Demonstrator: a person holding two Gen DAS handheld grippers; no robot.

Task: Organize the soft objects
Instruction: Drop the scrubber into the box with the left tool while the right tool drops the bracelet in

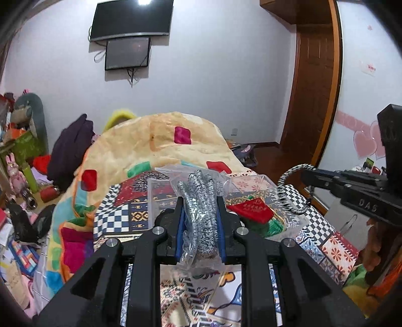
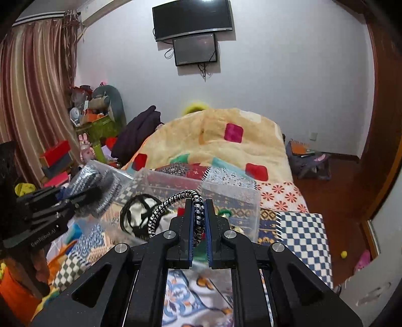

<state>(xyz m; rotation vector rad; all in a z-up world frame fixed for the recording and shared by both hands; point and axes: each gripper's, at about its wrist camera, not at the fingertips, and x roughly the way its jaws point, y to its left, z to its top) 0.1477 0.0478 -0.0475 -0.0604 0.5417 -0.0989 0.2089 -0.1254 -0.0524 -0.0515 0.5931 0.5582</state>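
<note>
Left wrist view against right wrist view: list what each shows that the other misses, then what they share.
Only the left wrist view shows the red pouch on green fabric and the left tool shut on the bagged speckled gloves head-on.

Only the right wrist view shows the striped curtain, the black-and-white item in the clear plastic box, and the right tool pinching the black-and-white cord close up.

Both show the wall TV, the yellow blanket and the patchwork bedspread.

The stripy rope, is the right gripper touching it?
Touching. The right wrist view shows the right gripper shut on the rope, both fingers pressing it.
</note>
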